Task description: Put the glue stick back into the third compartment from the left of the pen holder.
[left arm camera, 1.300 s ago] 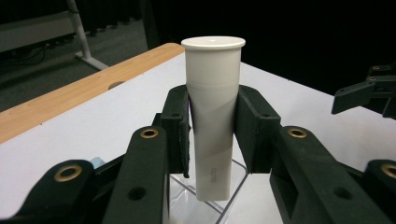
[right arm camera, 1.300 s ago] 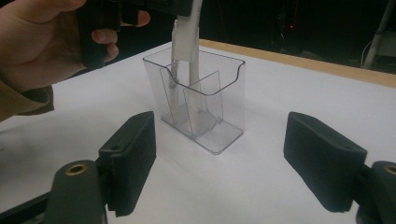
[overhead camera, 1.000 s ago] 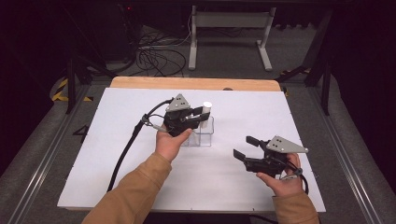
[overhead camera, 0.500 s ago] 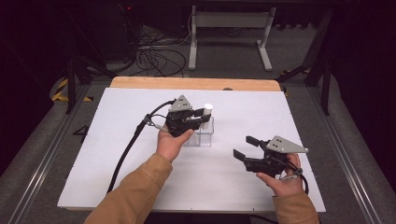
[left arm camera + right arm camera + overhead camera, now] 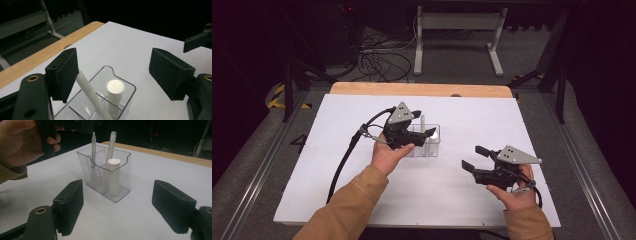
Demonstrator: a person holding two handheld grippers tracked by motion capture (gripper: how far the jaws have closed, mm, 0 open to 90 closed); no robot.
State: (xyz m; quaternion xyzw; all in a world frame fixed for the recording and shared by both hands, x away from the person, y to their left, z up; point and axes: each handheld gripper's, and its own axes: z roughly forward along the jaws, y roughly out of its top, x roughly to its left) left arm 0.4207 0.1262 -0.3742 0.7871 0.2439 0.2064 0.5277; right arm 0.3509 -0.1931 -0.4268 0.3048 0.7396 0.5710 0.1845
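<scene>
The left gripper (image 5: 424,131), fingers just spread above the clear holder (image 5: 107,173), releases a white pen (image 5: 91,93); next, withdraw. The right gripper (image 5: 474,159) waits spread, empty.

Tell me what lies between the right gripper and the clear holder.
Nothing: in the high view only bare white table separates the right gripper from the clear holder. The right gripper view shows the same bare stretch before its open jaws.

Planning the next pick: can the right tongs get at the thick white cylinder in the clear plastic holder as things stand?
Probably yes. The right tongs stand open and apart from the clear plastic holder, facing the thick white cylinder across bare table. The left tongs hang open right above the holder, so a top approach looks crowded.
</scene>
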